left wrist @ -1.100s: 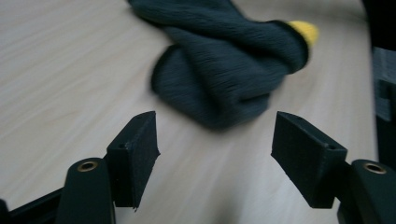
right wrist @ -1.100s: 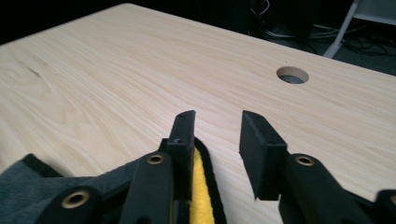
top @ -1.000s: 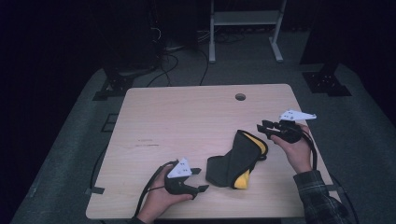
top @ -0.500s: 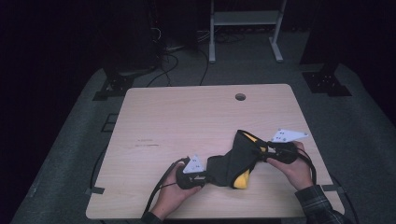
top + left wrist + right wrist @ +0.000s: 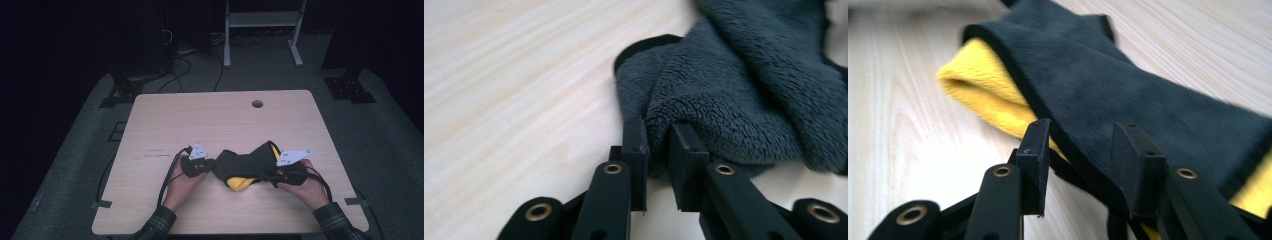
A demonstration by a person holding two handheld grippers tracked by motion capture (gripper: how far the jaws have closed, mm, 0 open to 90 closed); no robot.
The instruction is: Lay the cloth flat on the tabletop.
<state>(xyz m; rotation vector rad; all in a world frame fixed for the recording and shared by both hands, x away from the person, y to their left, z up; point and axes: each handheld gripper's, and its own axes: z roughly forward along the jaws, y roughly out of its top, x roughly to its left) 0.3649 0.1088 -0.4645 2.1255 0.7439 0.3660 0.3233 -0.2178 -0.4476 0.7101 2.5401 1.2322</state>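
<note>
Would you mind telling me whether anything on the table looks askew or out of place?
The dark grey and yellow cloth lies bunched and twisted rather than flat, its yellow side showing underneath. The left gripper pinches one end; the right gripper straddles the other edge, jaws apart.

High view dim, dark surroundings; tabletop [image 5: 225, 125] evenly lit. Gripper views bright; far edges soft, slight motion blur.
</note>
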